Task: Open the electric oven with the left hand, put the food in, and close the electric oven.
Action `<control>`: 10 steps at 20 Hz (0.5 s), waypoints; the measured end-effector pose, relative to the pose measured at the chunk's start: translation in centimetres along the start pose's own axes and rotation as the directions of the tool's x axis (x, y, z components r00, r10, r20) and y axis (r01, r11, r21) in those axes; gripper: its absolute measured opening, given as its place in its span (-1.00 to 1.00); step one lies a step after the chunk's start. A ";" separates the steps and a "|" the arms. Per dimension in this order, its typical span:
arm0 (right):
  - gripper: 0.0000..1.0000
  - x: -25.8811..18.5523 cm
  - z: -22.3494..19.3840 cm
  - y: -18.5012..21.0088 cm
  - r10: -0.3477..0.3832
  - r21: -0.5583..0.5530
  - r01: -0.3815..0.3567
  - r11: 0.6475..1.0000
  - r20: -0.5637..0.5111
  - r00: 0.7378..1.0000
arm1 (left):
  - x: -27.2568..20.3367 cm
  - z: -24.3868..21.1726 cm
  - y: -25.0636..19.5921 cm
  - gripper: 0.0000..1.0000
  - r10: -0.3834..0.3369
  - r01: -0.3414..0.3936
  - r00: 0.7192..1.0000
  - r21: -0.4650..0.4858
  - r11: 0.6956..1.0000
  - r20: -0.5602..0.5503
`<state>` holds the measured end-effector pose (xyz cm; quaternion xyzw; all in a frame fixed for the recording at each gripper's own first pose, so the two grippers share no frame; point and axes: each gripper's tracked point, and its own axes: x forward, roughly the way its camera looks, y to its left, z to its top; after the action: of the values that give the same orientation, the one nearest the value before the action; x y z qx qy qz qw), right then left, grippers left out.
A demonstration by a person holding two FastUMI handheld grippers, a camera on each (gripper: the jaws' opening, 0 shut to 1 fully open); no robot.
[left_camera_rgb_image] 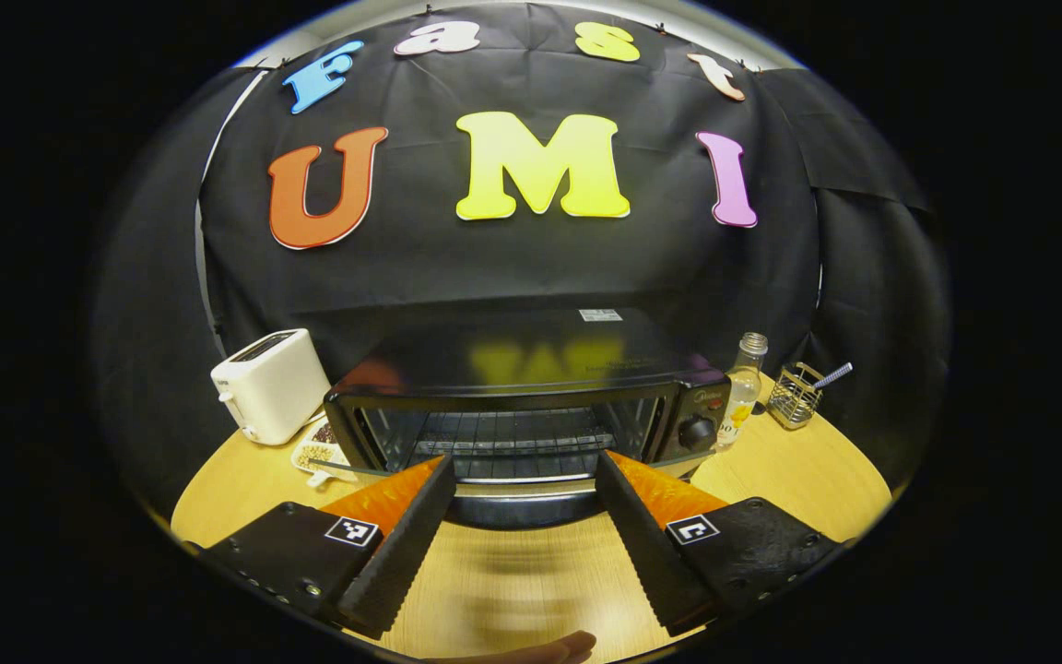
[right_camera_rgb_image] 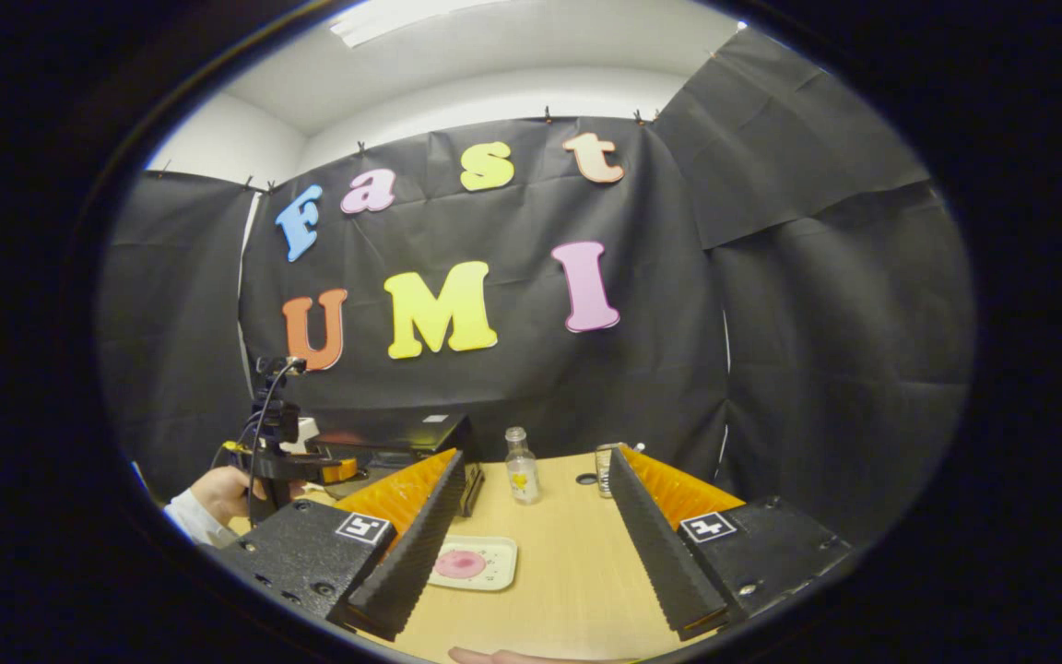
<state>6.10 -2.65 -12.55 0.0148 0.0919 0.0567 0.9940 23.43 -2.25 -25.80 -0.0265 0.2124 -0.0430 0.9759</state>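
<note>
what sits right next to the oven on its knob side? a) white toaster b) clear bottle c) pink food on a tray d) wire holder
b: in the left gripper view the clear bottle stands right beside the oven by its knob; the white toaster is on the oven's other side and the wire holder stands farther out past the bottle.

No text can be made out — the oven badge and bottle label are too blurred.
</note>
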 end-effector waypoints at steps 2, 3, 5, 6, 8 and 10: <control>0.93 -0.2 -0.3 -0.1 0.000 0.004 0.000 1.000 -0.010 1.000 | -1.0 -1.4 -0.1 0.95 0.000 0.000 1.000 -0.001 1.000 -0.005; 0.93 -0.4 -0.4 0.0 0.003 0.004 -0.003 1.000 -0.012 1.000 | -1.6 -2.2 -0.2 0.95 0.000 0.000 1.000 0.000 1.000 -0.012; 0.93 -0.5 -0.4 -0.3 -0.003 0.007 0.003 1.000 -0.009 1.000 | -2.3 -3.5 -0.3 0.95 0.000 0.000 1.000 0.001 1.000 -0.009; 0.93 -0.5 -0.4 -0.4 -0.004 0.006 0.004 1.000 -0.011 1.000 | -2.5 -4.0 -0.3 0.95 0.002 -0.002 1.000 -0.001 1.000 -0.003; 0.93 -0.6 -0.9 -0.6 -0.007 0.002 0.007 1.000 -0.019 1.000 | -3.0 -5.3 -0.4 0.95 0.002 -0.002 1.000 0.004 1.000 0.000; 0.93 -0.4 -1.2 -0.9 -0.016 0.000 0.016 1.000 -0.033 0.999 | -3.3 -6.5 -0.5 0.95 0.002 -0.002 1.000 0.007 1.000 -0.002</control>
<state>5.62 -3.54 -13.75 0.0135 0.1085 0.0491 0.9928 17.69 -2.65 -30.25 -0.0230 0.2134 -0.0429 0.9757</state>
